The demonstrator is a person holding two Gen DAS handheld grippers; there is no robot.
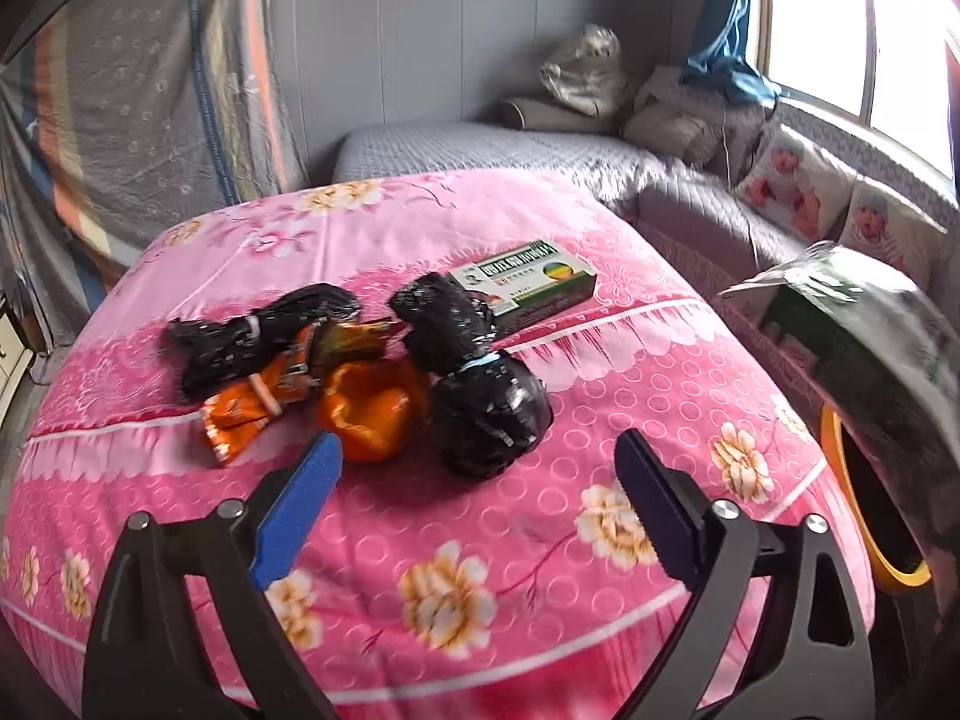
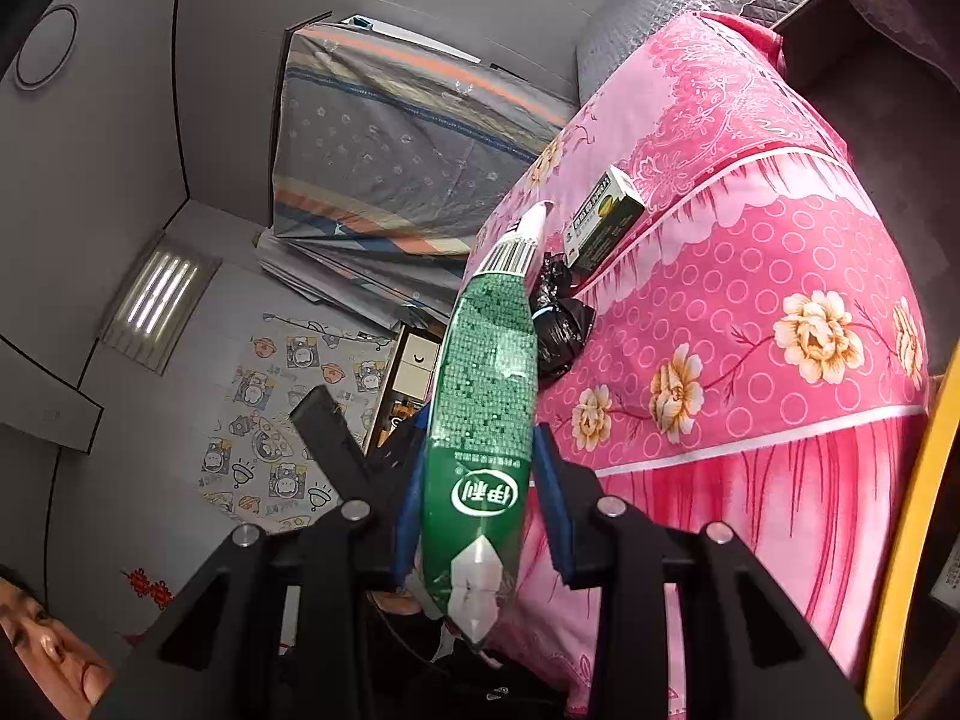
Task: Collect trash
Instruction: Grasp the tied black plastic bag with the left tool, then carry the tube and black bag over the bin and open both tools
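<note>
hovering over the pink flowered cover (image 1: 420, 252), the left gripper (image 1: 477, 456) has its jaws spread wide with nothing between them. ahead lie an orange peel (image 1: 372, 414), a black bag (image 1: 480, 390), an orange wrapper (image 1: 240, 414) and a green box (image 1: 528, 276). the right gripper (image 2: 480, 480) clamps a green pouch (image 2: 480, 420) beside the cover.

Left claw (image 1: 477, 447) spread wide, pointing downward, nothing between its pads, right claw (image 2: 483, 468) rolled sideways, clamped

It was a home bedroom — a quilted grey bed (image 1: 480, 147) with pillows (image 1: 666, 120) beneath a curtained window (image 1: 852, 30).
</note>
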